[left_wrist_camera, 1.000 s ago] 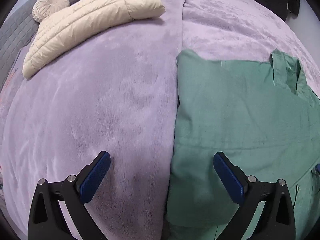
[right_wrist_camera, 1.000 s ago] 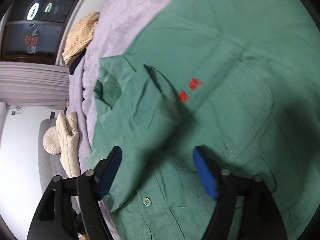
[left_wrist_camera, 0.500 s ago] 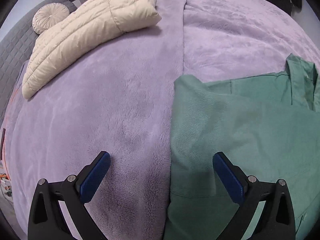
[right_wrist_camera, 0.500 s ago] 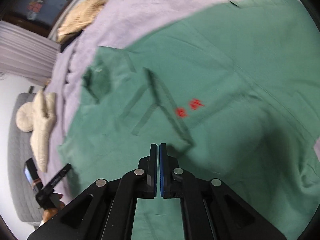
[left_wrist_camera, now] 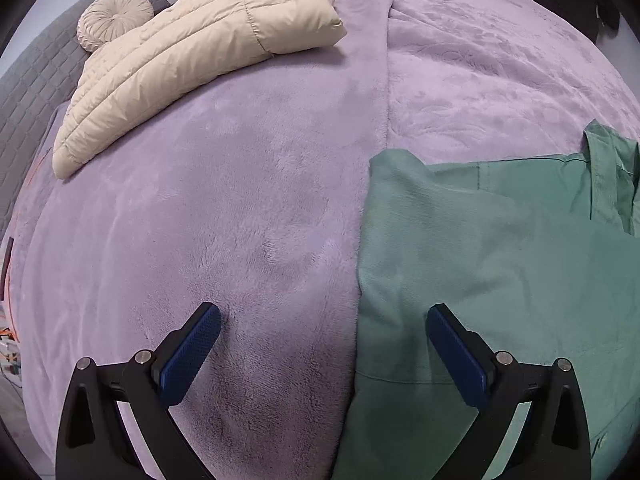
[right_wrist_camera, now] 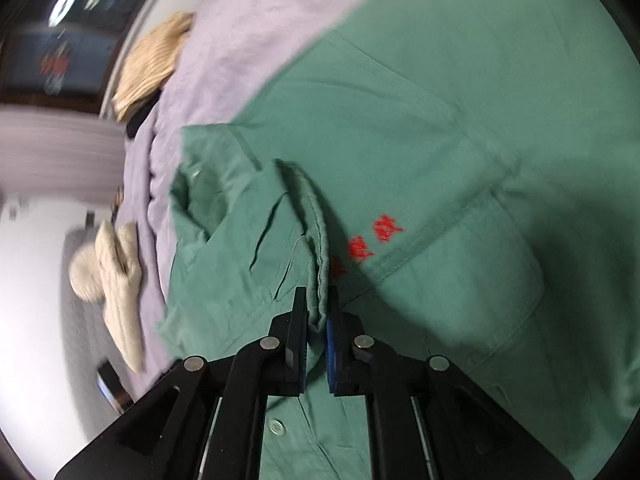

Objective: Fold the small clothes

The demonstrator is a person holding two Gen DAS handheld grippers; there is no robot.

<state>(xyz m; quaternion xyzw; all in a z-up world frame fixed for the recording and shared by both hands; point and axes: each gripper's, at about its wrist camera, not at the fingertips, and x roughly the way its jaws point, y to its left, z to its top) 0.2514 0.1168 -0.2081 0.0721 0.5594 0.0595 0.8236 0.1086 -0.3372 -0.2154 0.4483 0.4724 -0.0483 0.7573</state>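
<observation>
One fold begun only; right gripper [right_wrist_camera: 317, 312] clamped on shirt [right_wrist_camera: 440, 140] hem; left gripper [left_wrist_camera: 320, 332] apart, empty; most folding left.

Lilac plush bed cover [left_wrist_camera: 248, 208]; grey quilted headboard [left_wrist_camera: 32, 80]; dark window [right_wrist_camera: 60, 40].

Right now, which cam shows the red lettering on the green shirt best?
Right wrist view: the red lettering sits mid-frame on the green shirt, above the chest pocket, slightly blurred. The left wrist view shows only the plain folded side of the shirt, no lettering.
</observation>
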